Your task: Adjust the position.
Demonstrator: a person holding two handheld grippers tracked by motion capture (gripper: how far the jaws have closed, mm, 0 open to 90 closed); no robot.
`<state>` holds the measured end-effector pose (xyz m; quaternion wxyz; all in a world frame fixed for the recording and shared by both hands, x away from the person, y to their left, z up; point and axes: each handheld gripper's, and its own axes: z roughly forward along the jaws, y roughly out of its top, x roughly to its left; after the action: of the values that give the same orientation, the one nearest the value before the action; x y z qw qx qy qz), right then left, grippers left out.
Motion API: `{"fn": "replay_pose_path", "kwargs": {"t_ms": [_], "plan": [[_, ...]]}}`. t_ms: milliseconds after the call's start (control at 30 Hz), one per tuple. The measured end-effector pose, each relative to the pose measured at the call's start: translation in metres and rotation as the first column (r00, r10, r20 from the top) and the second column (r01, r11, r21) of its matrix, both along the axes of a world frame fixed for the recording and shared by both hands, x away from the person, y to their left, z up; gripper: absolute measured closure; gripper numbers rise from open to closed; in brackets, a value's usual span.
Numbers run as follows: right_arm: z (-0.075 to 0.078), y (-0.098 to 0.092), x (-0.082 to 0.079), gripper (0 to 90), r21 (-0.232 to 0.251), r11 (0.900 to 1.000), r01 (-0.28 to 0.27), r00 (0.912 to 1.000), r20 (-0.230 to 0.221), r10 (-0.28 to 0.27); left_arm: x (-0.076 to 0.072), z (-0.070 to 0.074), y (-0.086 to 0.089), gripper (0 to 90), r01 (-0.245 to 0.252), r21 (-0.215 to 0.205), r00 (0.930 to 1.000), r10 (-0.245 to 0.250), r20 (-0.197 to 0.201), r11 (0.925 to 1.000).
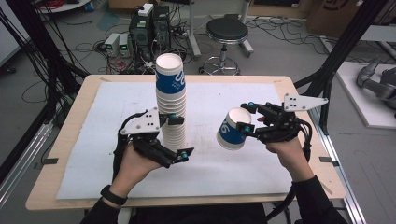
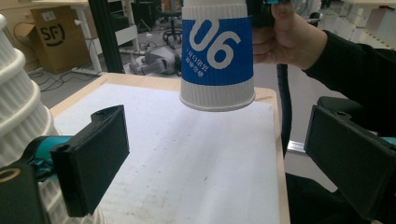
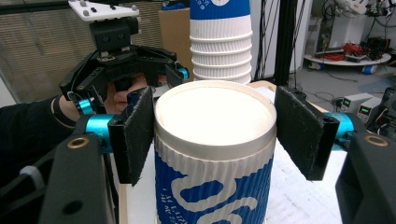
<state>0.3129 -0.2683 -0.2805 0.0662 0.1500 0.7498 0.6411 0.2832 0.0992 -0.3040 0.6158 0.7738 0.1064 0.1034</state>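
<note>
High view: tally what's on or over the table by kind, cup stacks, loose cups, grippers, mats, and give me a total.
Cup stack: 1
Loose cup: 1
Grippers: 2, left gripper and right gripper
Mat: 1
Total: 5

ribbed matt paper cup [image 3: 214,154]

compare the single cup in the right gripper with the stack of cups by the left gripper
The single cup is held off the mat, tilted on its side, in the shut right gripper; the stack of cups stands upright on the mat between the left gripper's open jaws. The single cup is short, the stack tall. Both are white ribbed paper with blue bands.
</note>
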Motion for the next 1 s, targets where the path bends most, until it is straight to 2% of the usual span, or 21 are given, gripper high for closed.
{"fn": "replay_pose_path", "kwargs": {"t_ms": [267,433,600,633,833,1000], "plan": [[0.000,-0.002,0.000,31.8,0.003,1.000,-0.002,1.0000,-0.009,0.002,0.000,0.000,-0.007,6.6,0.015,-0.003,0.9999,-0.015,0.000,0.9999],[0.001,-0.002,-0.001,31.8,0.004,1.000,-0.008,1.0000,-0.003,0.008,0.000,-0.002,-0.020,6.6,0.042,0.003,0.9991,-0.042,-0.003,0.9991],[0.000,-0.002,-0.003,31.8,0.003,1.000,-0.016,0.9999,-0.004,0.016,0.003,-0.004,-0.035,6.6,0.061,-0.012,0.9981,-0.061,-0.012,0.9981],[0.000,-0.001,-0.003,31.8,0.003,1.000,-0.017,0.9998,0.005,0.017,0.003,-0.006,-0.043,6.6,0.059,-0.012,0.9982,-0.059,-0.009,0.9982],[0.000,0.001,-0.005,31.8,0.001,1.000,-0.023,0.9997,-0.001,0.023,0.007,-0.013,-0.059,6.6,0.077,-0.005,0.9967,-0.077,-0.022,0.9970],[0.000,0.003,-0.005,31.8,0.001,0.999,-0.035,0.9994,-0.002,0.035,0.011,-0.017,-0.066,6.6,0.074,-0.015,0.9966,-0.074,-0.036,0.9972]]}}
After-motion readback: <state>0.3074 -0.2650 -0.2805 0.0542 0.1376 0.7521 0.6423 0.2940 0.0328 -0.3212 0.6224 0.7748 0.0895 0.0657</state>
